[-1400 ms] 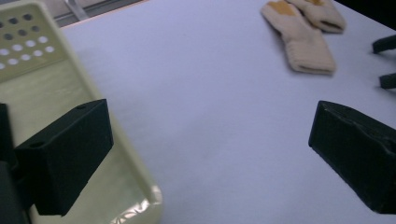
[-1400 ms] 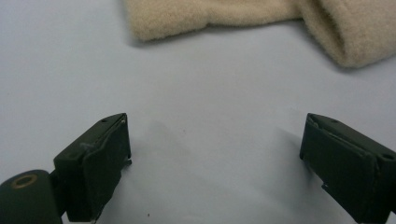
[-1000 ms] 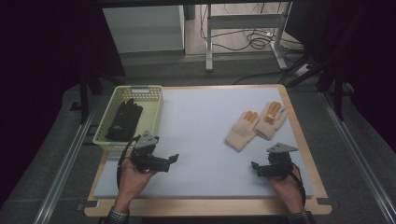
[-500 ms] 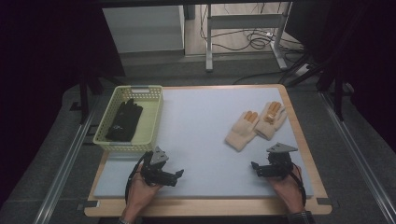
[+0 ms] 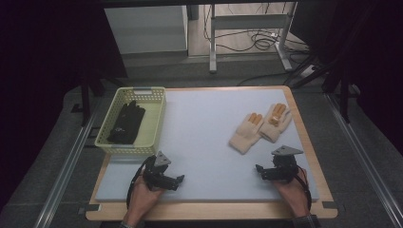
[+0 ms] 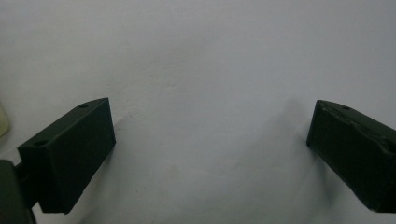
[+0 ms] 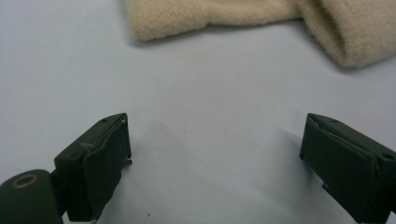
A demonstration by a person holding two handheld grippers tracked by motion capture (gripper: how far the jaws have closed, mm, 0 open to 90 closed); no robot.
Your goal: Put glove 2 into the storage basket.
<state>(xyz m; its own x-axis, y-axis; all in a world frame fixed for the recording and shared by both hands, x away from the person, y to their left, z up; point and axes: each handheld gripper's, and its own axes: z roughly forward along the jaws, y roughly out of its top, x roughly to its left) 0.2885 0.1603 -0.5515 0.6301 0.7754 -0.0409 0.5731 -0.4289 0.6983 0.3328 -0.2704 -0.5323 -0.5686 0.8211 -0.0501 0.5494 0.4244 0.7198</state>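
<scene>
While both grippers sit with jaws wide apart on the mat, the tan gloves lie just ahead of the right gripper; grabbing one cuff could drag its touching partner. Left gripper holds nothing.

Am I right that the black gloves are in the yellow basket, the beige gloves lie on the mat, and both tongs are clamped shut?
Not quite. The black gloves are in the yellow basket and the beige gloves lie on the mat, but both tongs are open. The left gripper view and the right gripper view each show the jaws wide apart, holding nothing.
</scene>
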